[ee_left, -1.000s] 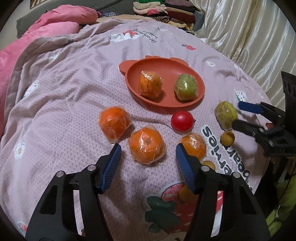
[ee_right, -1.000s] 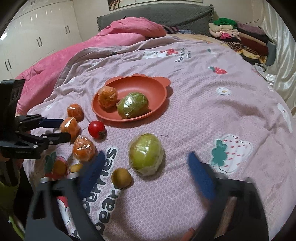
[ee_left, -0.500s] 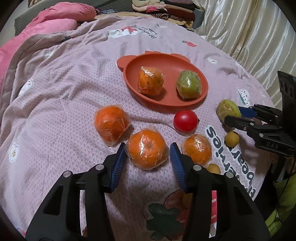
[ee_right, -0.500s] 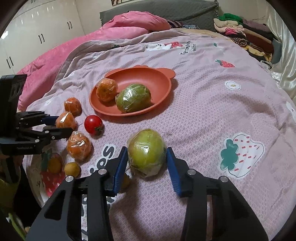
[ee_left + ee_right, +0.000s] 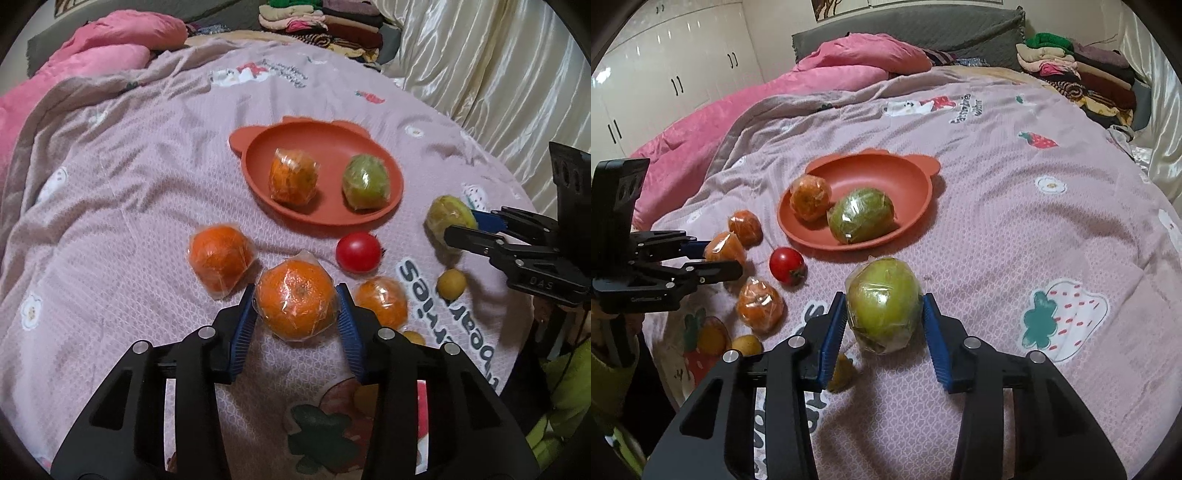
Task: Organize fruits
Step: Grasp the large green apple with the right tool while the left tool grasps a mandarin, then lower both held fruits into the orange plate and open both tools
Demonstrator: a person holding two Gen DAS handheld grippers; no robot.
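Wrapped orange (image 5: 295, 302) and green fruit (image 5: 884, 303) sitting pinched between blue pads; 2 wrapped fruits lying in orange plate (image 5: 258, 146); red tomato (image 5: 357, 246) resting nearby.

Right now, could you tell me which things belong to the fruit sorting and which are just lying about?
Job: left gripper shut on wrapped orange; right gripper shut on wrapped green fruit; orange plate; tomato.
Lying about: pink duvet; folded clothes; wardrobe.
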